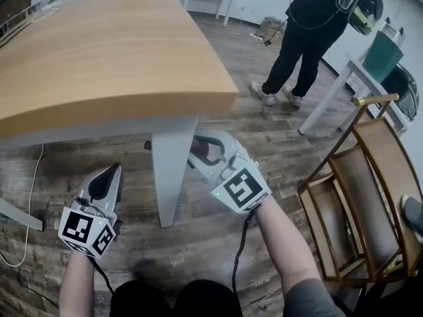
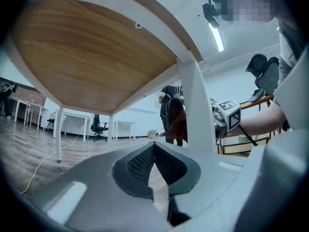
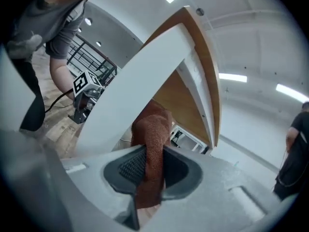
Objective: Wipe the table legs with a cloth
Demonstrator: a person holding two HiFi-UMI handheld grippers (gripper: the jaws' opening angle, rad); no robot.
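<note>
Right gripper (image 3: 150, 167) was clenched on the brown terry cloth (image 3: 153, 139), which sat just beside the white table leg (image 1: 173, 174); contact unclear. The leg's long axis ran upright. Left gripper (image 2: 154, 164), closed and empty, flanked the leg's other side.

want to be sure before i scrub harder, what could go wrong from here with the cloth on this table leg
1. The right gripper is shut on only a narrow fold of the cloth. Rubbing hard against the table leg could pull the cloth out.
2. The wooden chair stands close beside the right arm, so a wide sweep around the leg might knock it.
</note>
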